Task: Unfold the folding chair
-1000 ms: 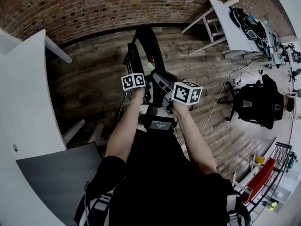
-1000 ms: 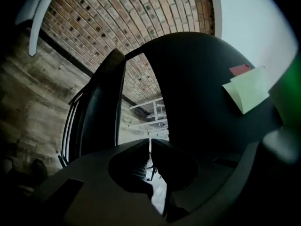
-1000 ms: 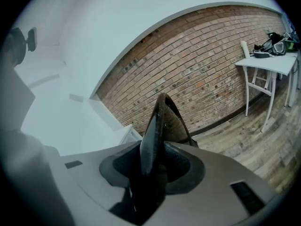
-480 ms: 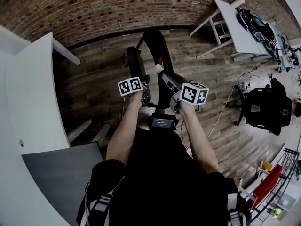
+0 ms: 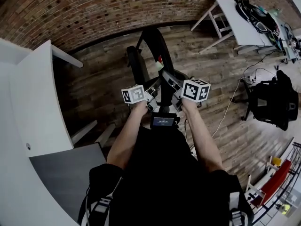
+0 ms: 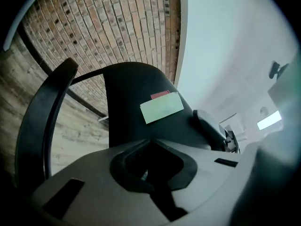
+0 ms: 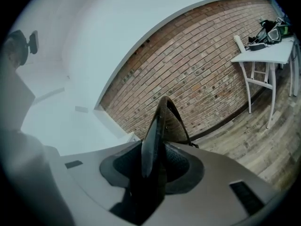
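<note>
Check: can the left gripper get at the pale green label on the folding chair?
Probably yes: the pale green label on the folding chair faces the left gripper with nothing between, though its jaws are shut.

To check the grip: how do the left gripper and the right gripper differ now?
The left gripper has its jaws together, nothing seen between them; the right gripper has jaws apart, clamped on a thin black edge of the folding chair. The left gripper faces the chair's broad labelled panel; the right gripper sees it edge-on. Both are at the chair.
</note>
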